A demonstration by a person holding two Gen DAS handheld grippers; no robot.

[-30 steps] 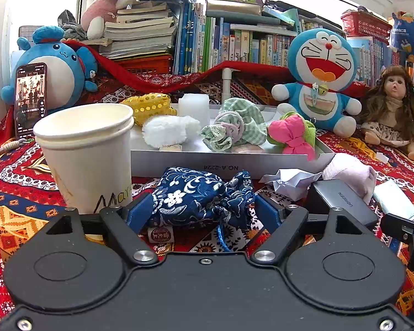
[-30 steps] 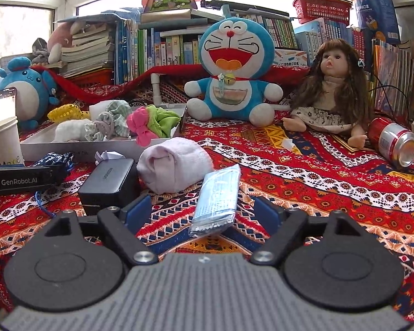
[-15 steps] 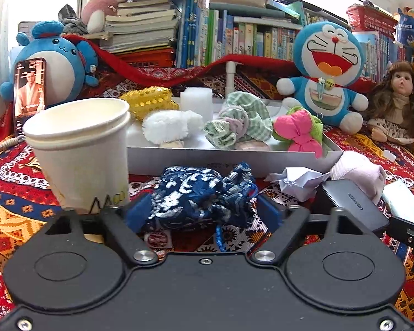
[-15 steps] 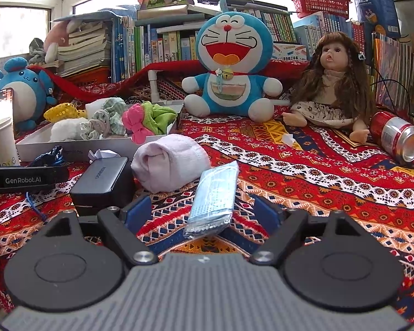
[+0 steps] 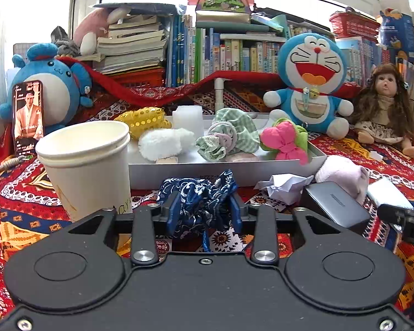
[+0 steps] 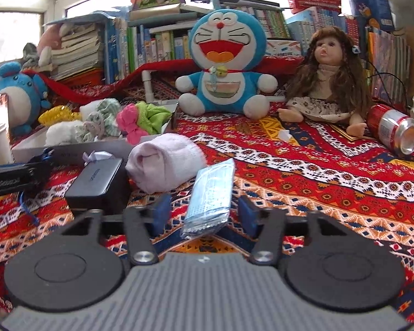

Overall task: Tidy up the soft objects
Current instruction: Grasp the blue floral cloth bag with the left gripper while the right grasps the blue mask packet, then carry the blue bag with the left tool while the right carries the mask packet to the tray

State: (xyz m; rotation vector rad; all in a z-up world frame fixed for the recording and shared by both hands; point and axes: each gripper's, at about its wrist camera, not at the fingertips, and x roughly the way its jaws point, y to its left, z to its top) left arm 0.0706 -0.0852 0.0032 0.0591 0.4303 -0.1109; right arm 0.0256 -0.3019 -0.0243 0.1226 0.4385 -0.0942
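Patterned cloth (image 5: 24, 193) underlies left claw (image 5: 202, 211) pinching blue pouch (image 5: 198, 193); nearby cup (image 5: 87, 165) reads "Mar".

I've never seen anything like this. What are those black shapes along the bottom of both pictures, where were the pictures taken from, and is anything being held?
There is no robot here: a person holds a two-fingered claw in each hand, and each claw carries a camera that looks forward along its fingers. The black shapes are the claws' own bodies.

In the left view, the left claw is shut on a dark blue patterned pouch, in front of a white tray of soft things, beside a paper cup.

In the right view, the right claw is open, its fingers on either side of a packaged face mask lying on the patterned cloth. Nearby lie a rolled pink towel and a black box.
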